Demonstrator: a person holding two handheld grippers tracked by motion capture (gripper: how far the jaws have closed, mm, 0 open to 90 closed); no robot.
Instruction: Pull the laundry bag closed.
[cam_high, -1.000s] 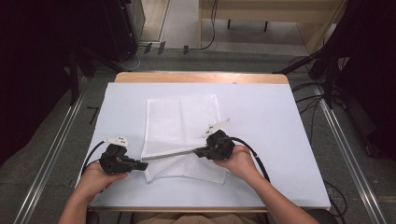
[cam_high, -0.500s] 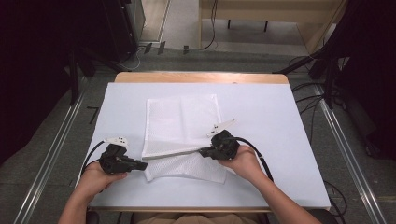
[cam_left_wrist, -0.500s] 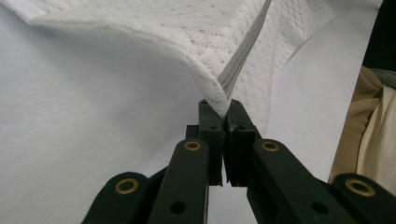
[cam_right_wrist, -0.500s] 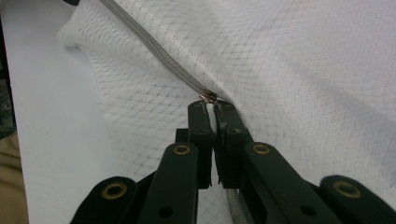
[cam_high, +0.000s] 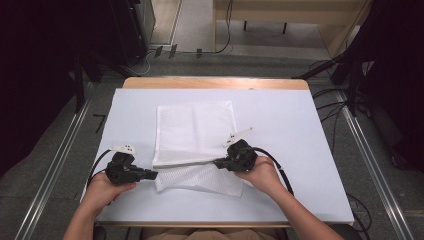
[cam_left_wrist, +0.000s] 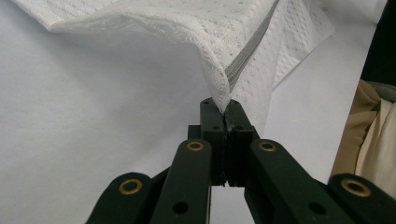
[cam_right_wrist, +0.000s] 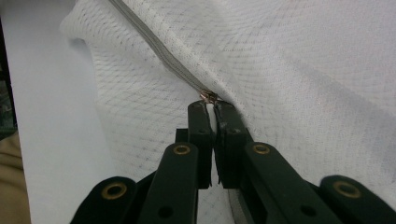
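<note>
A pale lavender-white sheet covers the worktop, whose light wooden edge shows along the far side; around it lie grey floor, metal rails to left and right, dark equipment at the far left and black cables trailing on the floor at the far right. In the middle of the worktop lies a white mesh fabric bag with a fine diamond-net weave, roughly rectangular, its far part flat and its near part lifted and creased. A grey zip runs left to right across the near part of the bag, pulled into a straight line between the two tools. The left gripper, black with a white plate on top, sits at the near left in the person's left hand; in the left gripper view its fingers are pressed together on a pinched corner of the mesh at the end of the zip. The right gripper, black with a white plate and a looping black cable, sits right of centre in the right hand; in the right gripper view its fingers are all but closed, a thin slit between them, nipping the small brassy zip pull at the zip's end. No writing can be read anywhere.
</note>
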